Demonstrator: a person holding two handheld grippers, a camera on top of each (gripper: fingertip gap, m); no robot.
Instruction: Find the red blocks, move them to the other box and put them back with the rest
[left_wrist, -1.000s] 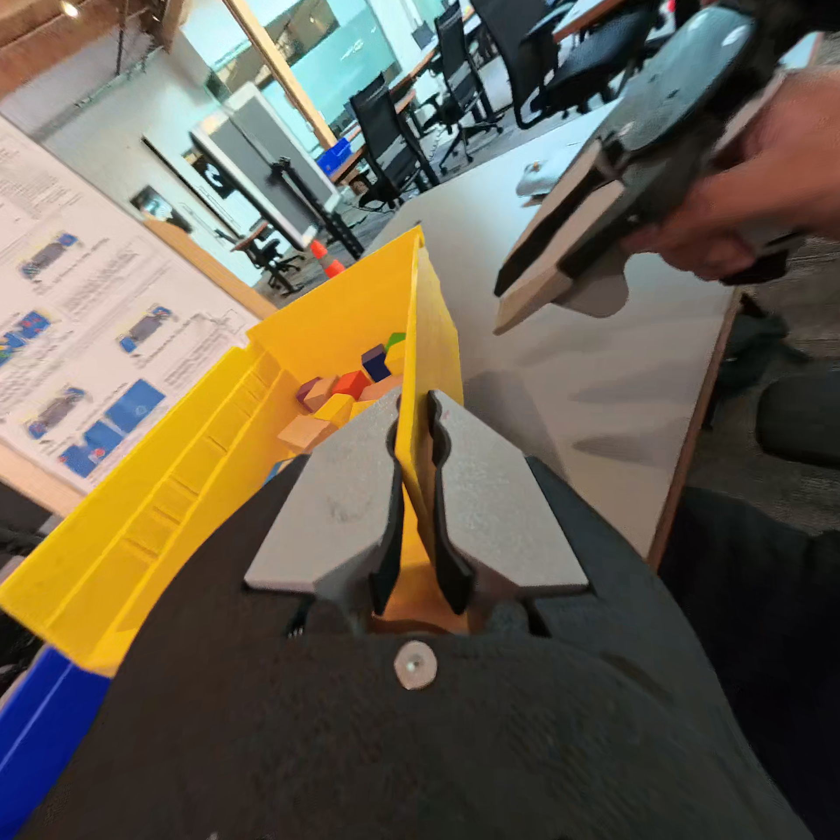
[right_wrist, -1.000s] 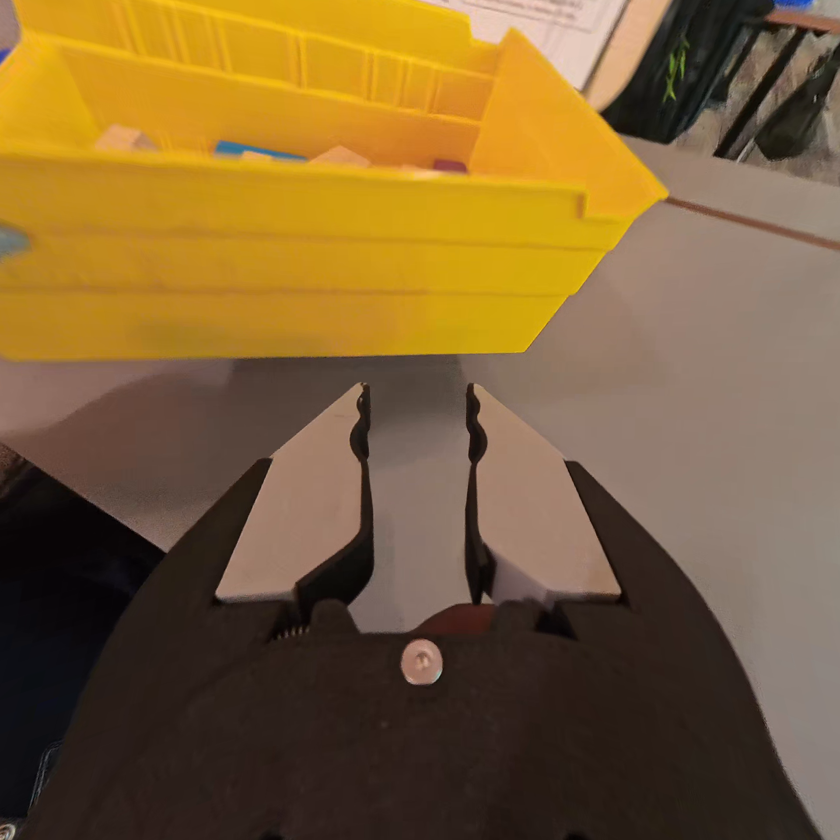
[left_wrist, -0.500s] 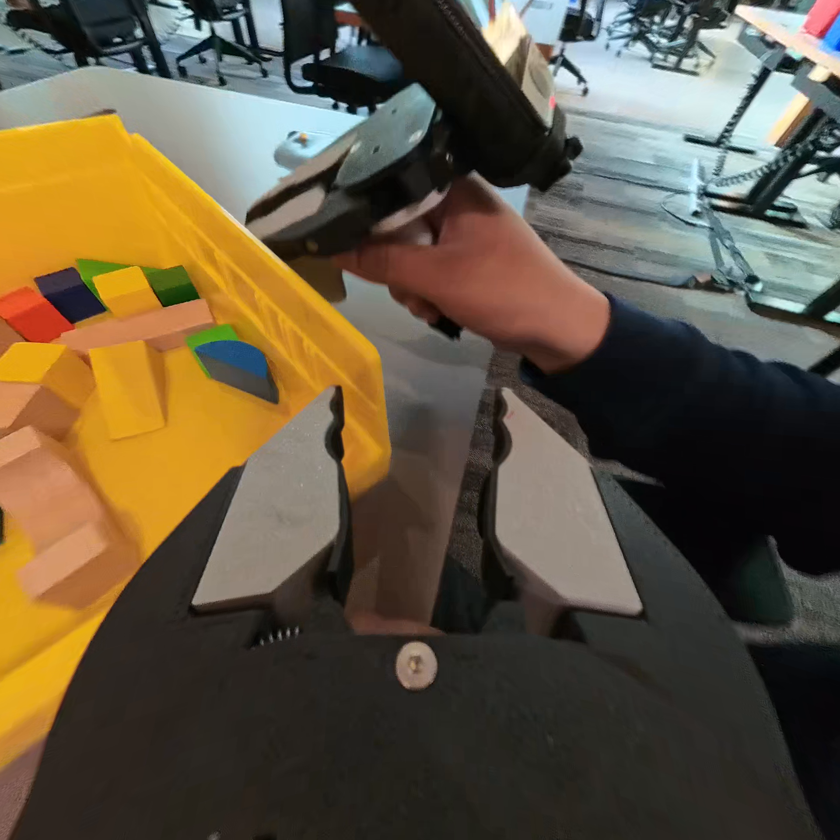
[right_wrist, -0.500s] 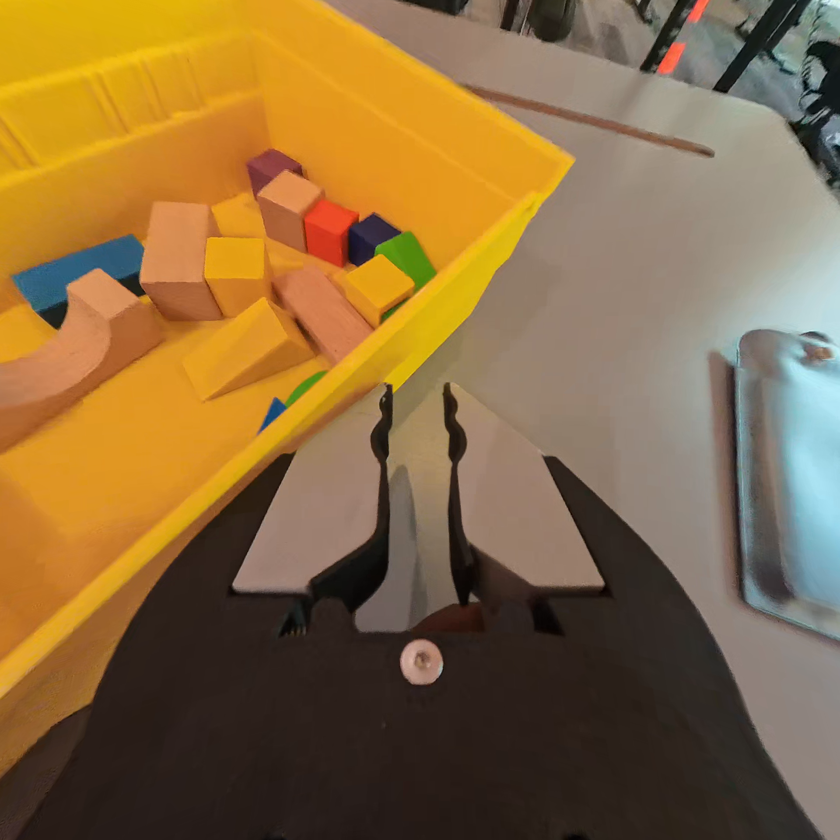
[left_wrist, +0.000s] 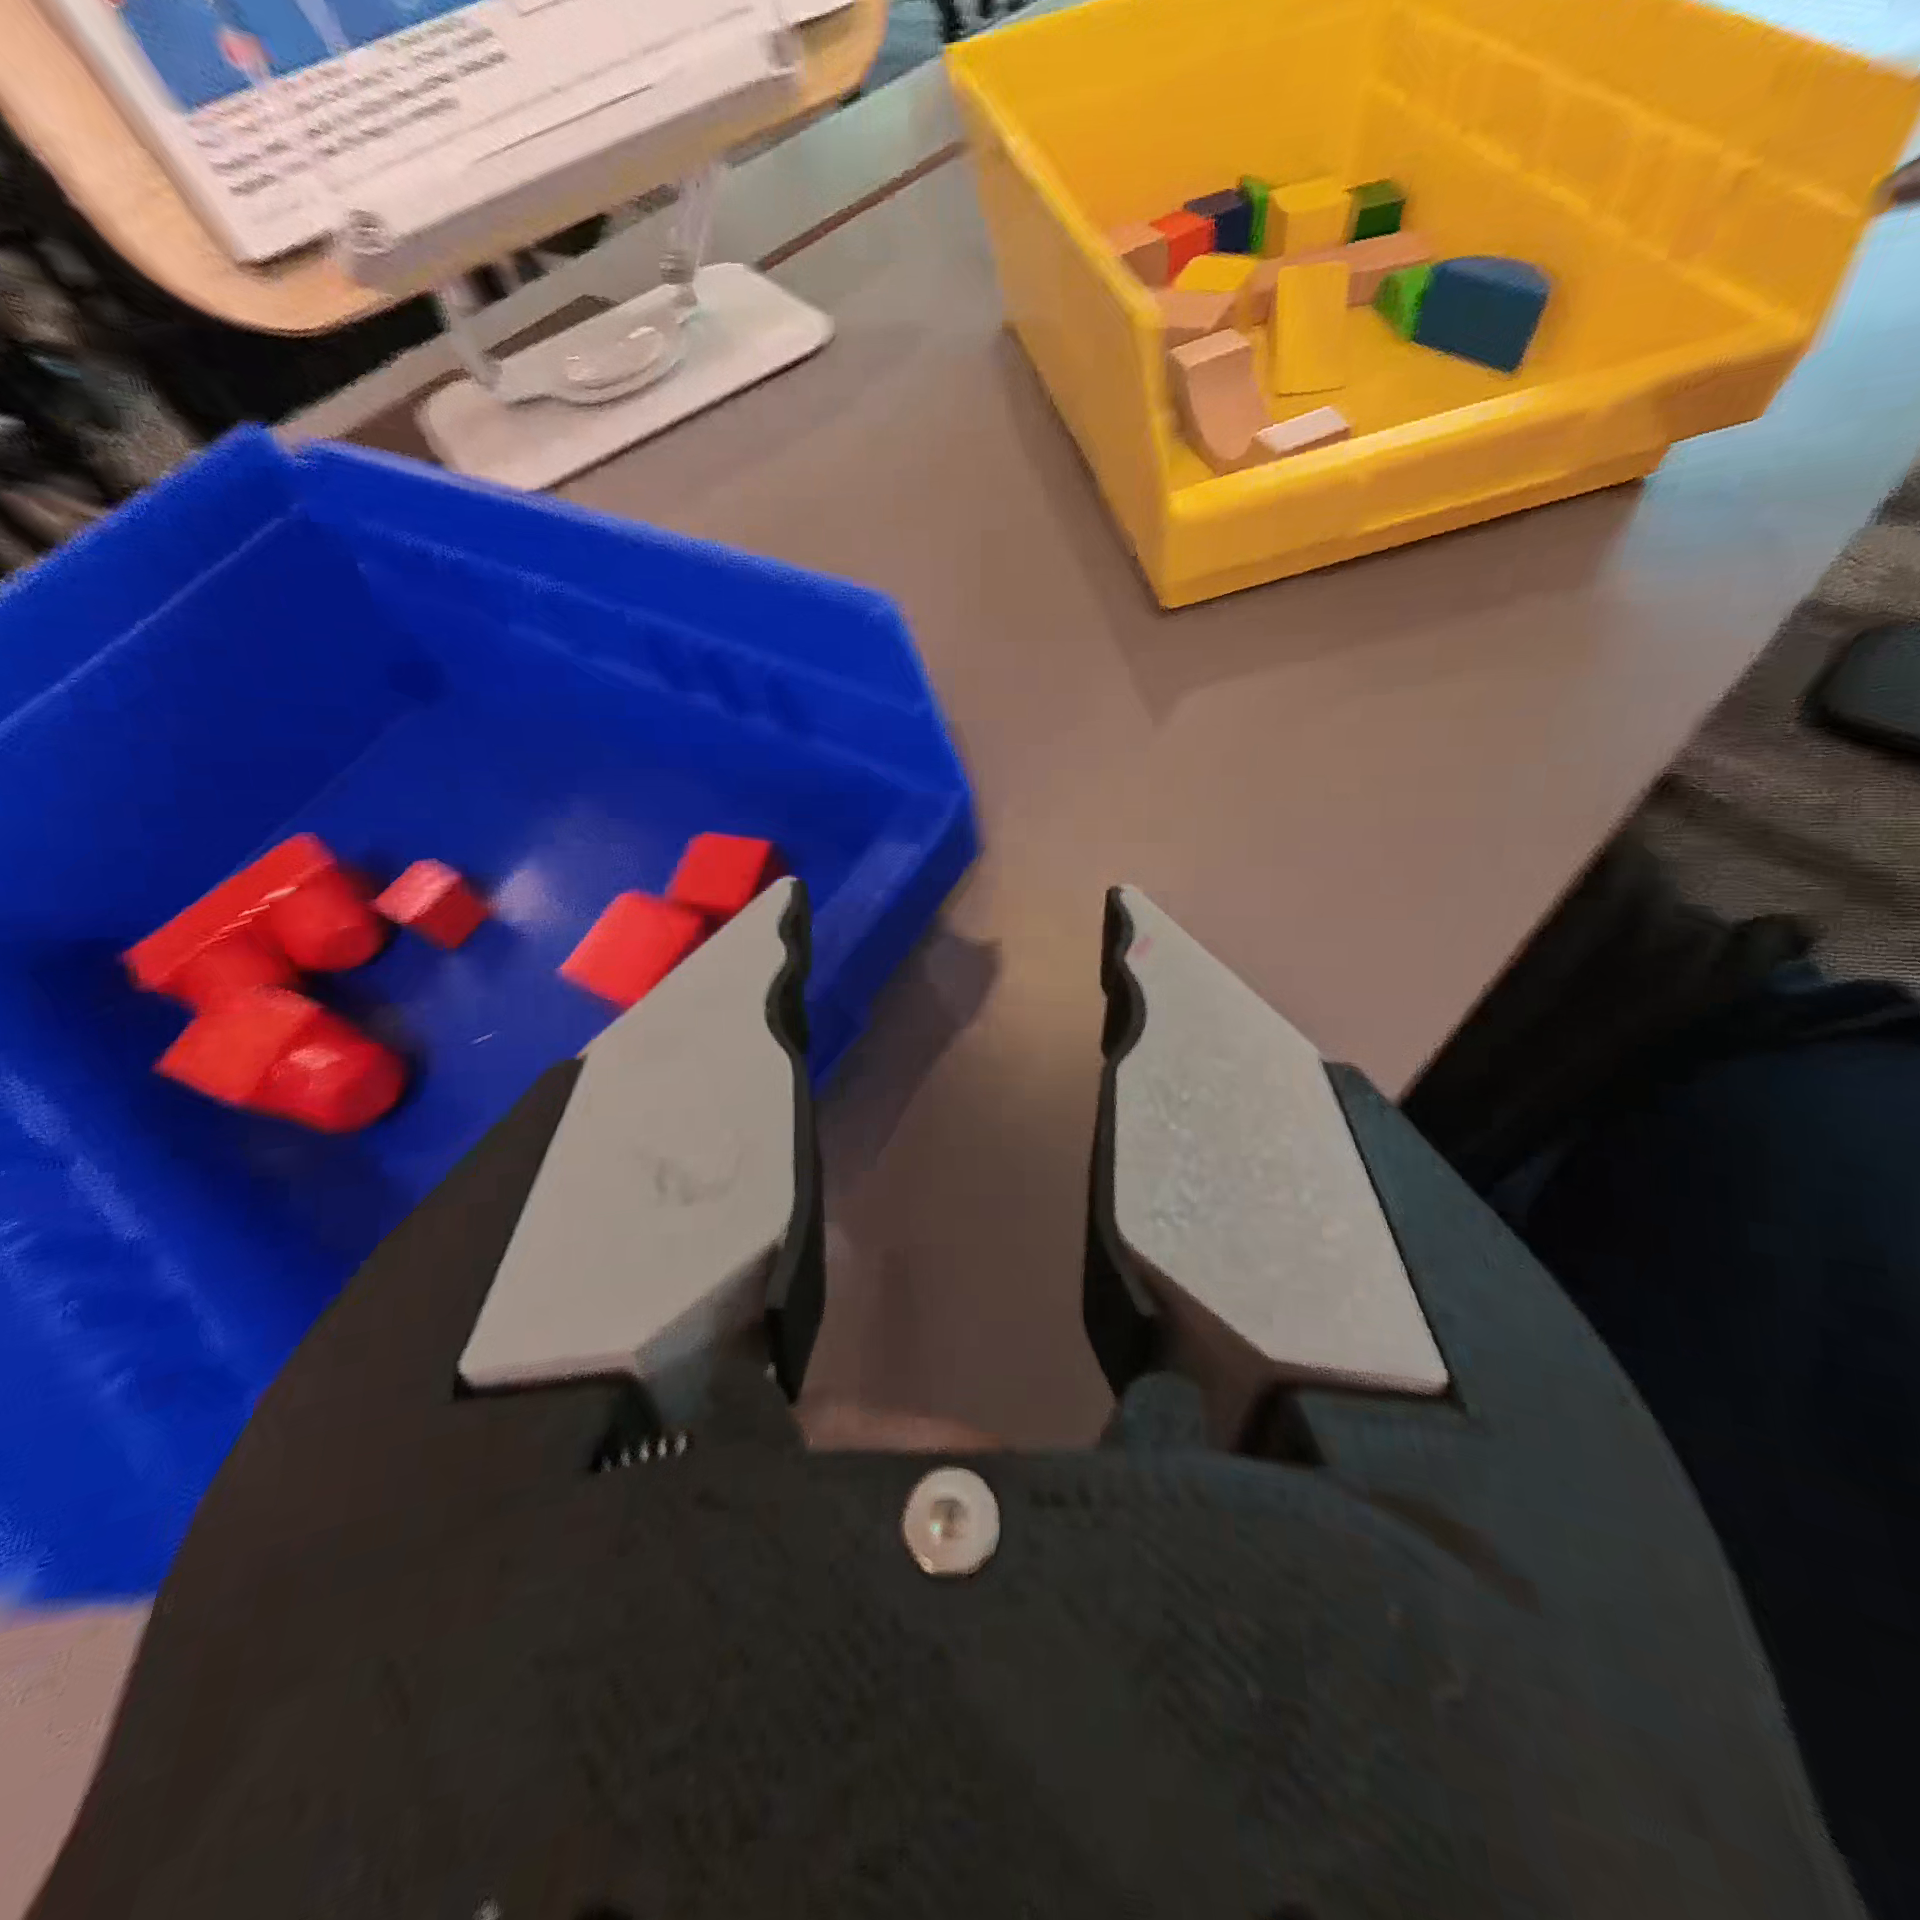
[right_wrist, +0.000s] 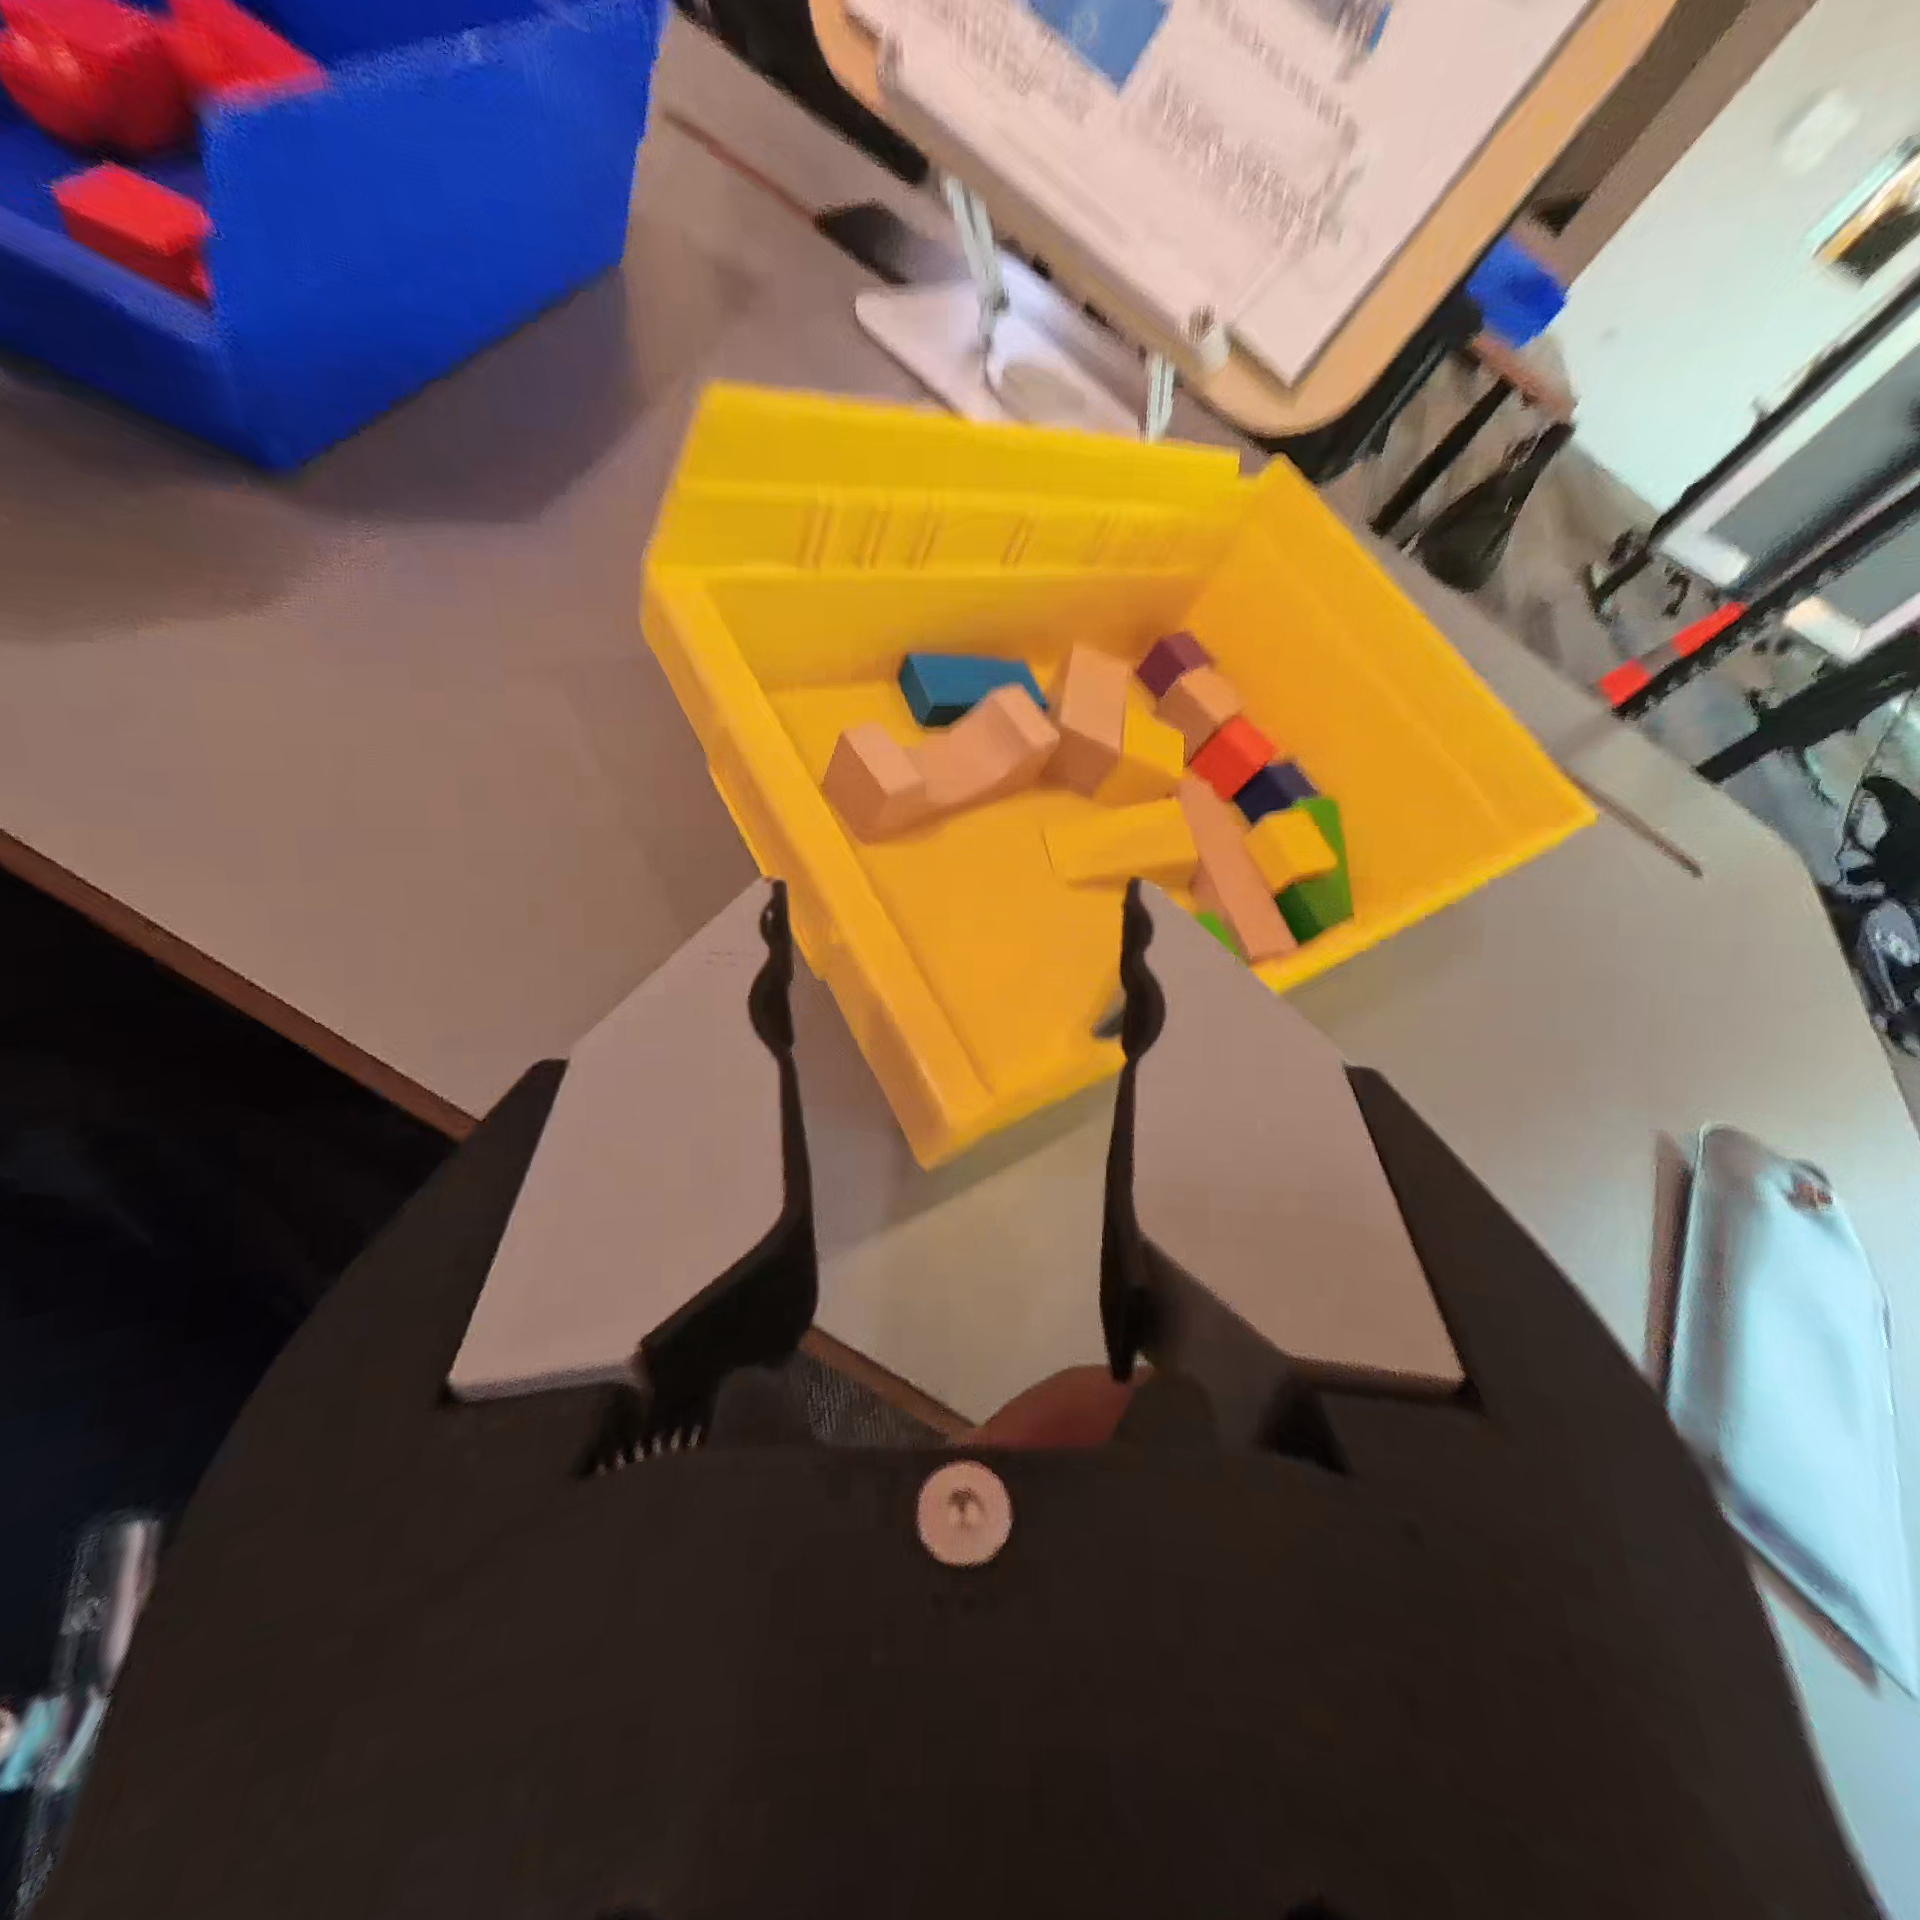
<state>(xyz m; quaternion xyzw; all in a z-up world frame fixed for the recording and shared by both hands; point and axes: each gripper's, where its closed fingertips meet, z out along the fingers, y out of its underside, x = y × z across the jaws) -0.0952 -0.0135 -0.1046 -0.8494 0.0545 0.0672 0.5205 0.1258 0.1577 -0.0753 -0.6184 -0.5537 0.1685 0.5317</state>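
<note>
A blue box (left_wrist: 436, 644) sits on the grey table at the left and holds several red blocks (left_wrist: 270, 977). A yellow box (left_wrist: 1558, 457) at the far right holds mixed coloured and plain wooden blocks, one orange-red block (left_wrist: 1184, 237) among them. My left gripper (left_wrist: 951, 940) is open and empty above the table beside the blue box's near right corner. My right gripper (right_wrist: 951, 930) is open and empty, held above the yellow box (right_wrist: 935, 1039). The orange-red block (right_wrist: 1231, 753) and the blue box (right_wrist: 416, 239) with red blocks (right_wrist: 135, 229) also show in the right wrist view.
A poster board on a clear stand (left_wrist: 623, 343) stands behind the boxes. A shiny pouch (right_wrist: 1787, 1382) lies on the table at the right. The table's front edge (left_wrist: 1538, 925) runs close to the left gripper. A dark sleeve is at the lower right.
My left gripper let go of the yellow box's wall, opened and swung left beside the blue box. My right gripper opened wider and rose, so the yellow box lies farther below.
</note>
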